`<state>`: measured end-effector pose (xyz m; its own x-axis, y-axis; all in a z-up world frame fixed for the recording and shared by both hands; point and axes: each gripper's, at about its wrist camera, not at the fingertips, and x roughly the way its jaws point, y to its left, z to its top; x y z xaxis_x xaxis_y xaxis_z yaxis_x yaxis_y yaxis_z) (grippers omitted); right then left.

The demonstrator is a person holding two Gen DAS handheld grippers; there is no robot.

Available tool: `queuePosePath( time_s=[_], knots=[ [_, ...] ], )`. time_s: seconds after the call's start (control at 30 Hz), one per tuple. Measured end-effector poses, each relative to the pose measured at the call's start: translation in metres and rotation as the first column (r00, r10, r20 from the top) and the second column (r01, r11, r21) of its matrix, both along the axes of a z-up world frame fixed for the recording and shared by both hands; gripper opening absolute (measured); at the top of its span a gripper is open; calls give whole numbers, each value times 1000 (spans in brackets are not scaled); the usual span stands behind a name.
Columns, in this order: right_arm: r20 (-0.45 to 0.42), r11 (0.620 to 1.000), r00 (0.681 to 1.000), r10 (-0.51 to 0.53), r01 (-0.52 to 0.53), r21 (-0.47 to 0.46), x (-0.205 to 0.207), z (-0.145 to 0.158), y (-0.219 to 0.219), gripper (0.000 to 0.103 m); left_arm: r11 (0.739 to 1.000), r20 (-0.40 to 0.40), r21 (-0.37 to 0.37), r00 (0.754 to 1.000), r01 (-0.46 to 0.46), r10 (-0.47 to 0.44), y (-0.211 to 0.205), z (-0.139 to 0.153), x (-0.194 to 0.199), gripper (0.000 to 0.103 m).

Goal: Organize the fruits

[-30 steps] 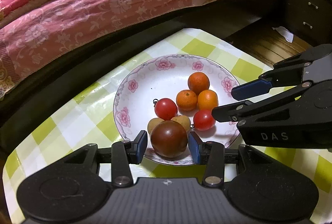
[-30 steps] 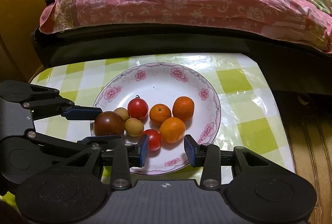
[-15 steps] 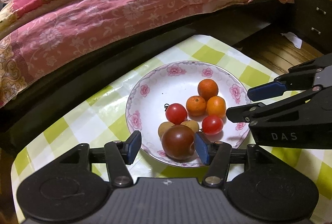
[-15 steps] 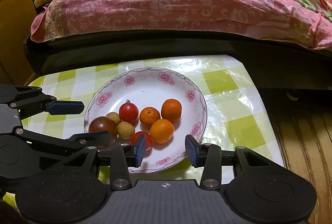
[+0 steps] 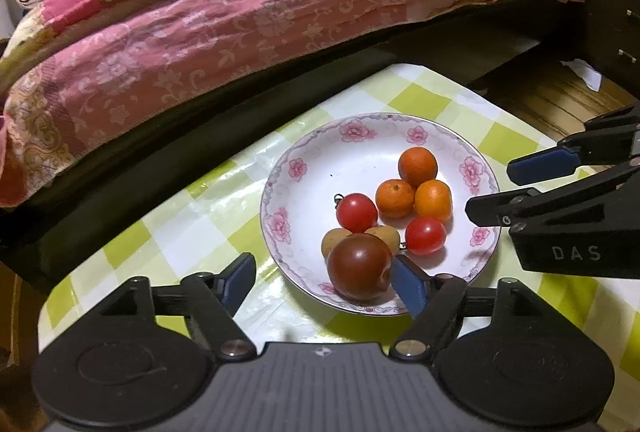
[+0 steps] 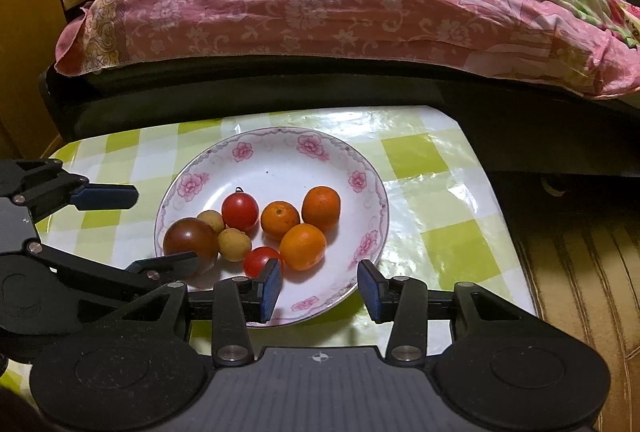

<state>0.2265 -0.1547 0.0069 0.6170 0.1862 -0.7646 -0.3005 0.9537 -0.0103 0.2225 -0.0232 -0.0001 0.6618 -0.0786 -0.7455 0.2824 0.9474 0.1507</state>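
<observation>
Tomato (image 5: 359, 267), dark, smooth and soft-skinned, sits at the plate's (image 5: 280, 192) near rim between my opening left gripper's (image 5: 322, 282) jaws; I'd pinch its widest middle gently, my right gripper (image 6: 319, 290) apart, empty.

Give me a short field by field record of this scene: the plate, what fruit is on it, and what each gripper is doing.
plate: white floral plate on a green checked tablecloth
fruit: dark tomato, two cherry tomatoes, three small oranges, two longans
left gripper: jaws opening; dark tomato lies between them, left pad clear of it
right gripper: open, nothing held, over the near rim
</observation>
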Motion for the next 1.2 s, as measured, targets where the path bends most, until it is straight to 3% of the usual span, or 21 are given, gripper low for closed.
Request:
queuePosePath(
  time_s=[0.23,0.73,1.2],
  knots=[
    [22,1000,1000,-3,3,2,-6,7,1,42,999,41,46,999,-12,10,-5,5,-7,88],
    [28,1000,999,-30,29,5,-8,9,1,42,997,-2,-36,998,-68,68,4,4,4,94],
    [33,997,997,-73,73,20,-15,13,-2,43,989,-5,-70,991,-133,133,17,11,2,103]
  ],
)
